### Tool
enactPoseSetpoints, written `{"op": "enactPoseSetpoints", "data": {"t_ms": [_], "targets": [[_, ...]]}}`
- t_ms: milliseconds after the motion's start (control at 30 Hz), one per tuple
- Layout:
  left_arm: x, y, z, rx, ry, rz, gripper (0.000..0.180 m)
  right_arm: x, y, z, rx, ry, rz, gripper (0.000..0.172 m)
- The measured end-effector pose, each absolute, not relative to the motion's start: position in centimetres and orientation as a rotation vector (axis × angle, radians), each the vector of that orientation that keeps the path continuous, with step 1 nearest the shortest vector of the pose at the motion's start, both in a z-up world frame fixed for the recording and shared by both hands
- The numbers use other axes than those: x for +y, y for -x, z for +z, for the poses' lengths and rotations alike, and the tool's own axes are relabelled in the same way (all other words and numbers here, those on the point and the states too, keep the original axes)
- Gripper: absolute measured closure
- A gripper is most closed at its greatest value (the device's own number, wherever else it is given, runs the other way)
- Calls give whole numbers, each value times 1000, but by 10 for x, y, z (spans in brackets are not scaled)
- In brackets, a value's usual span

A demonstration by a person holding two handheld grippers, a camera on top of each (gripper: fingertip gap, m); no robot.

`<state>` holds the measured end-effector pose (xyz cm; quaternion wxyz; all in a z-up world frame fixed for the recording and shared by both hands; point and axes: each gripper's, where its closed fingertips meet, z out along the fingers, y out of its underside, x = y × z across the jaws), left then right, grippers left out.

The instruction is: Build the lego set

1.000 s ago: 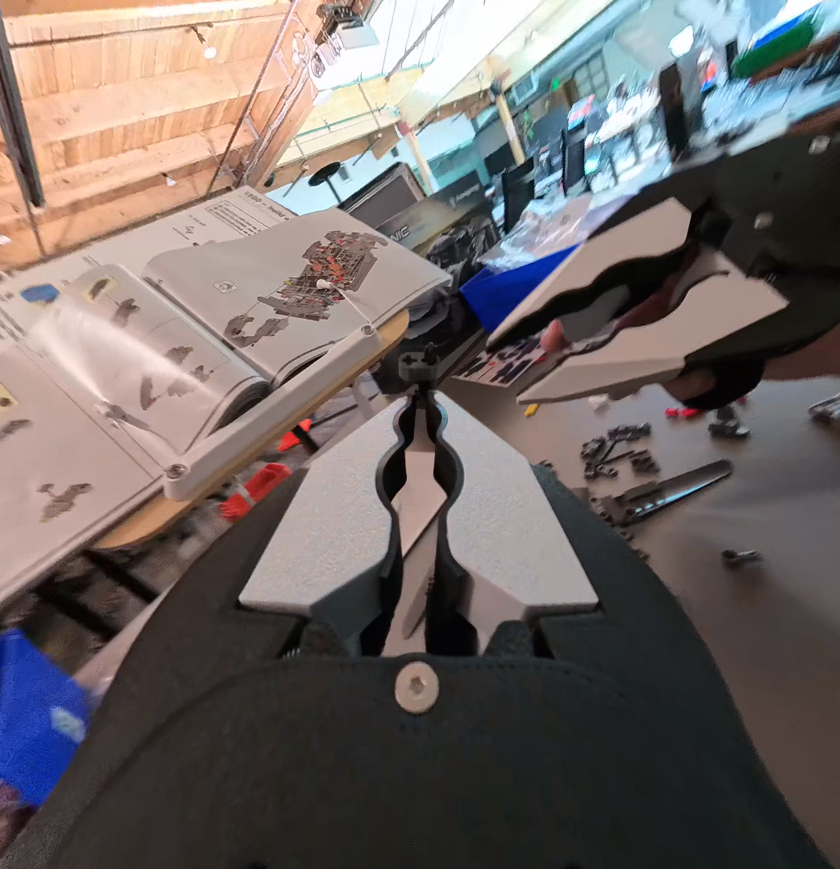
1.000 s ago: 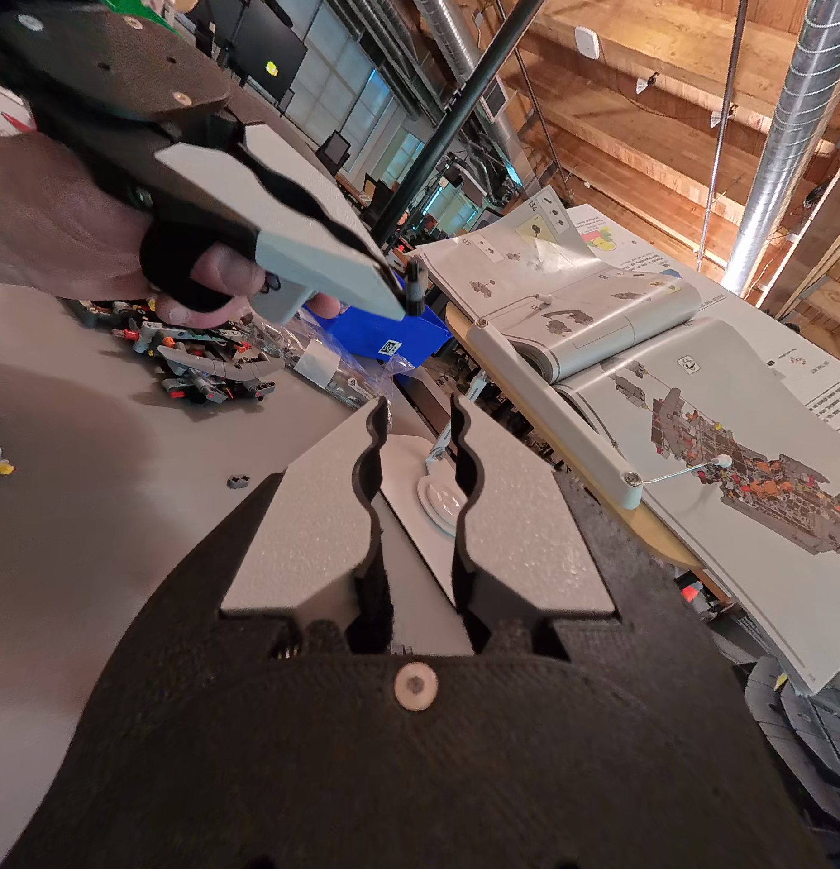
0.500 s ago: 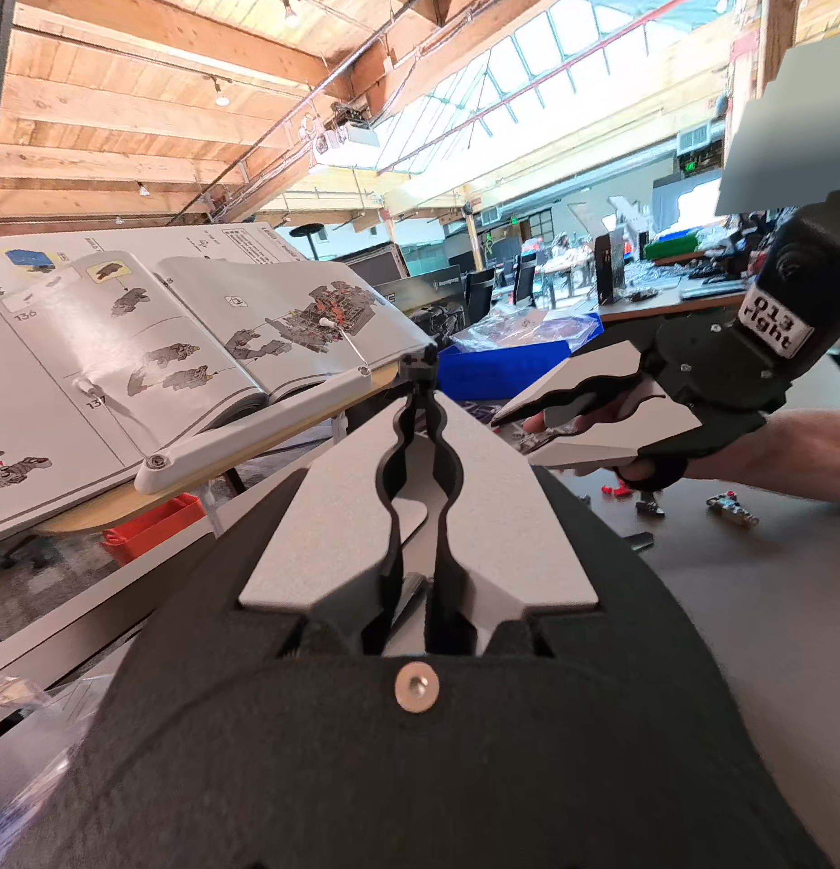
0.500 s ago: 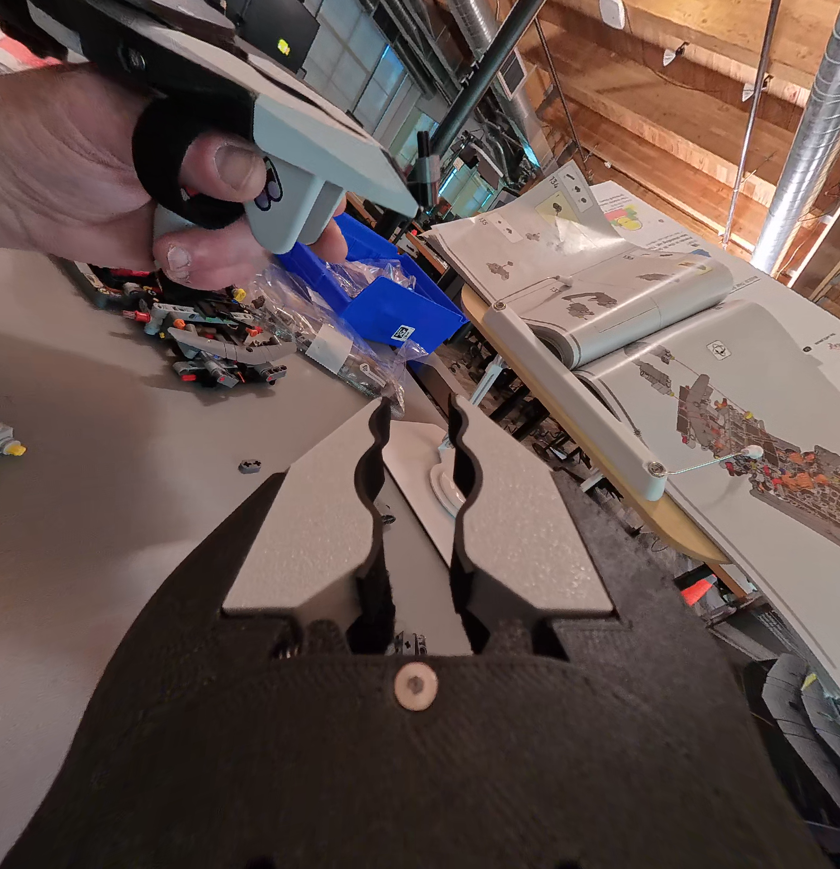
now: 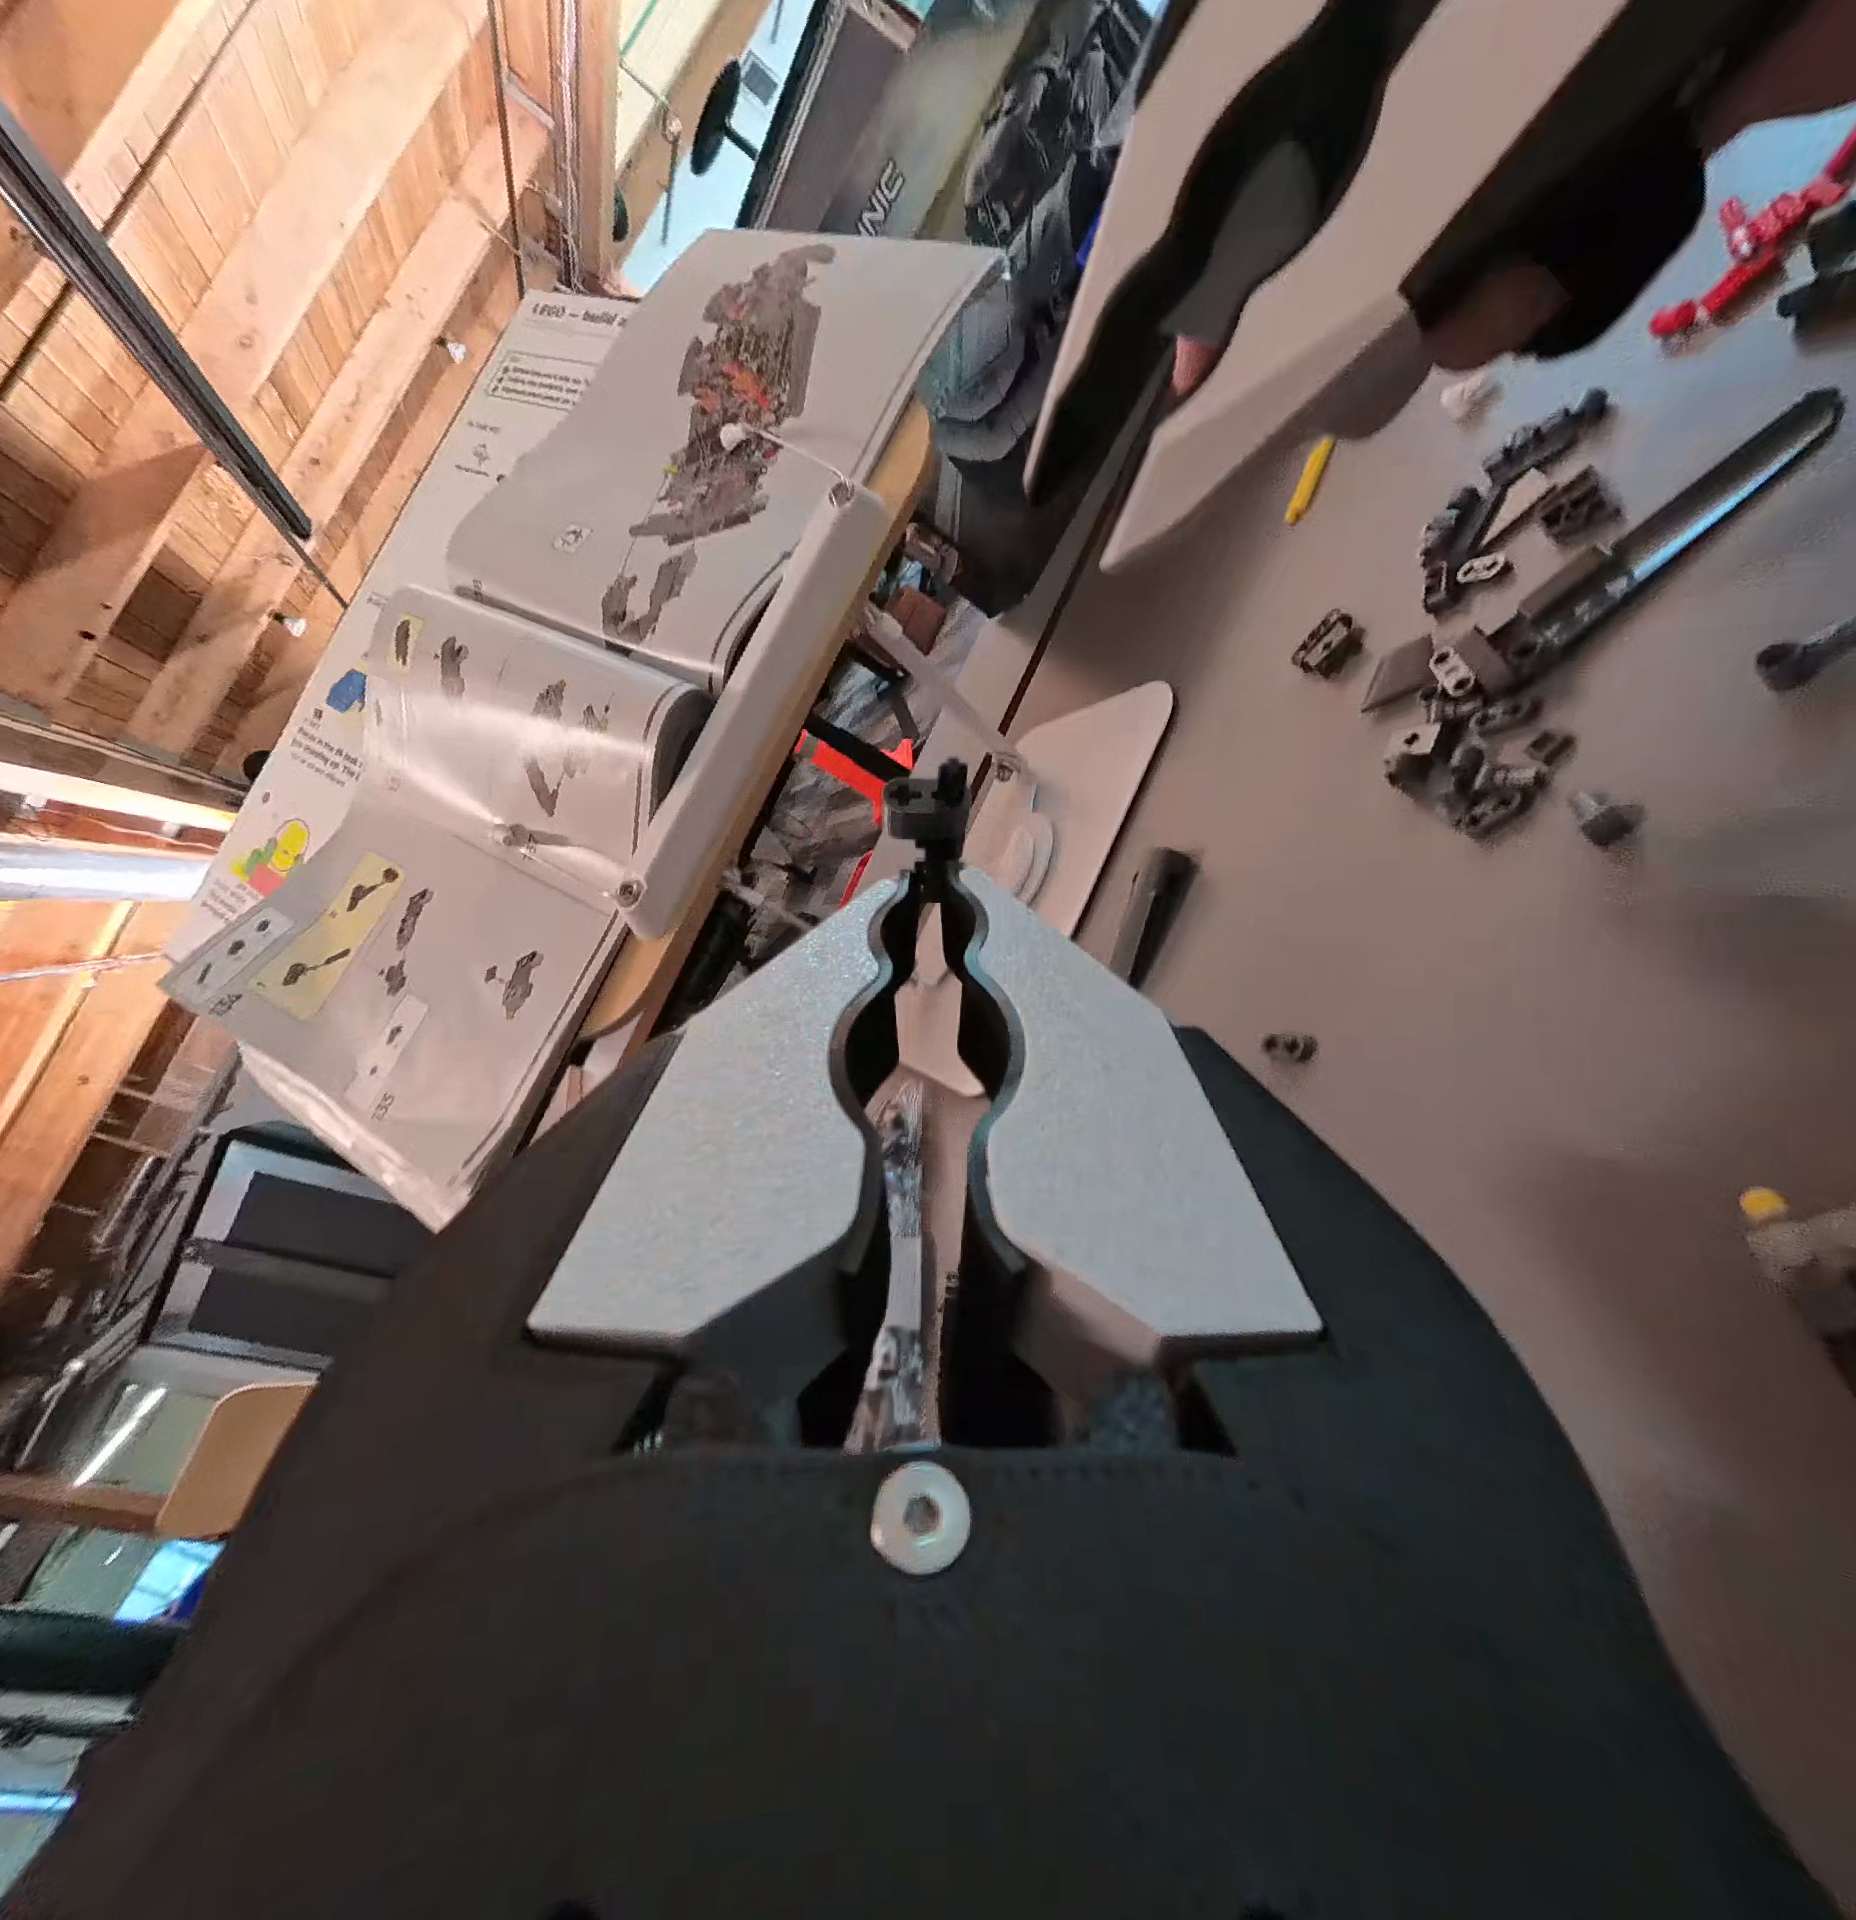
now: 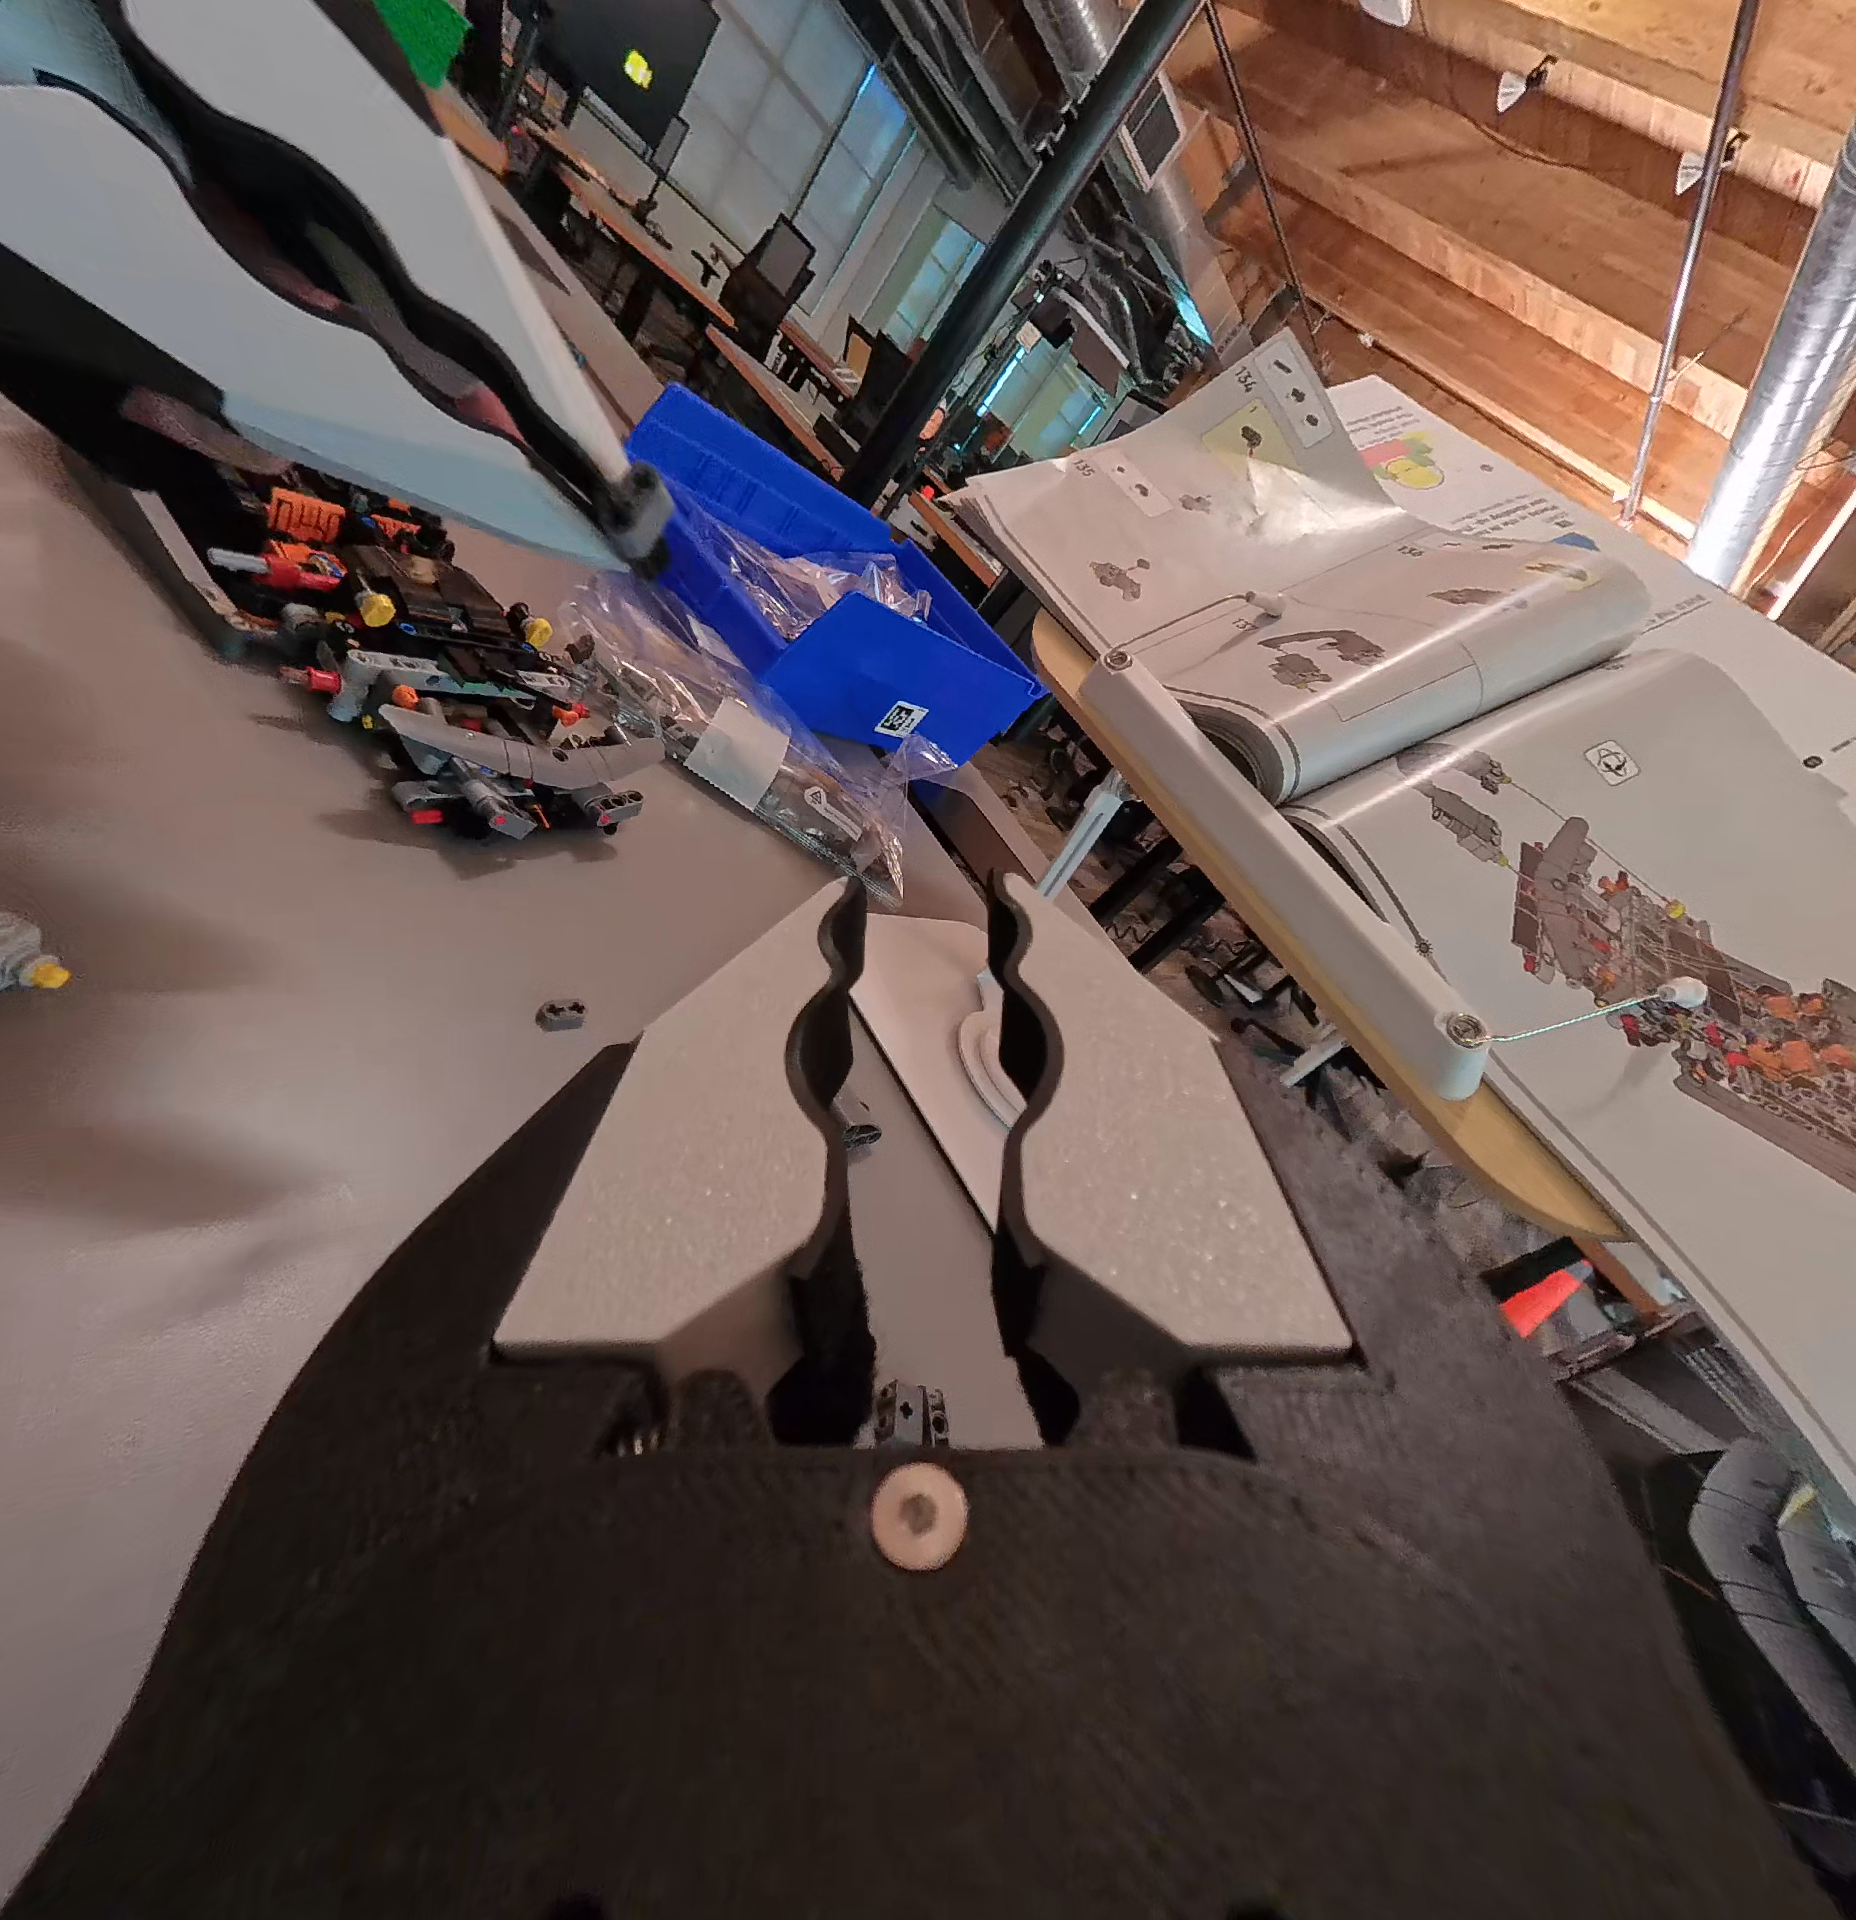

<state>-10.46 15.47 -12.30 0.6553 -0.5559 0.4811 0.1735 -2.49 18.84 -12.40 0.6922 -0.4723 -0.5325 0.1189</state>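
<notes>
My left gripper point(image 5: 932, 883) is shut on a thin black axle that carries a small dark grey connector point(image 5: 922, 810), held above the grey table point(image 5: 1423, 1039). In the right wrist view the left gripper point(image 6: 612, 520) reaches in from the upper left with the same connector point(image 6: 641, 509) at its tips. My right gripper point(image 6: 926, 894) is open with nothing between its fingers, above the table edge. In the left wrist view the right gripper point(image 5: 1085, 520) shows at the upper right, close by and blurred.
An open instruction book point(image 5: 591, 644) point(image 6: 1423, 675) rests on a stand past the table edge; the stand's white foot point(image 5: 1090, 769) sits on the table. A blue bin point(image 6: 851, 644), a plastic bag point(image 6: 758, 727), a partly built model point(image 6: 467, 675) and loose grey parts point(image 5: 1475, 675) lie around. My right fingertips sit around 10 cm from my left ones. My right tips are roughly 25 cm from the open instruction book point(image 6: 1423, 675). Seen from the left wrist view point(image 5: 557, 659) as well.
The left gripper has rolled, so its view is tilted, and it still grips the axle with the connector. The right gripper now looms closer in the left view, and its jaws have closed slightly.
</notes>
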Motion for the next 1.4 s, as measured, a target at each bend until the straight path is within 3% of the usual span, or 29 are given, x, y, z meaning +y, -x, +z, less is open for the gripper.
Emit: {"op": "enactPoseSetpoints", "data": {"t_ms": [167,433,733,833,967,1167,1400], "targets": [[138,136,-124,1040,1279,443,179,172,32,-138,-1314,1107,447,143],[122,159,-138,966,1307,443,178,107,57,-186,-1704,1081,664,151],[121,157,-140,949,1299,431,179,158,-20,-140,-1532,1226,471,149],[122,155,-140,949,1304,421,179,160,-62,-158,-1609,1323,434,156],[125,153,-144,962,1316,443,178,176,-105,-183,-1651,1438,252,151],[129,154,-148,965,1333,451,178,202,-153,-175,-1556,1494,172,143],[131,149,-156,1001,1343,480,178,161,-169,-196,-1696,1568,365,144]]}}
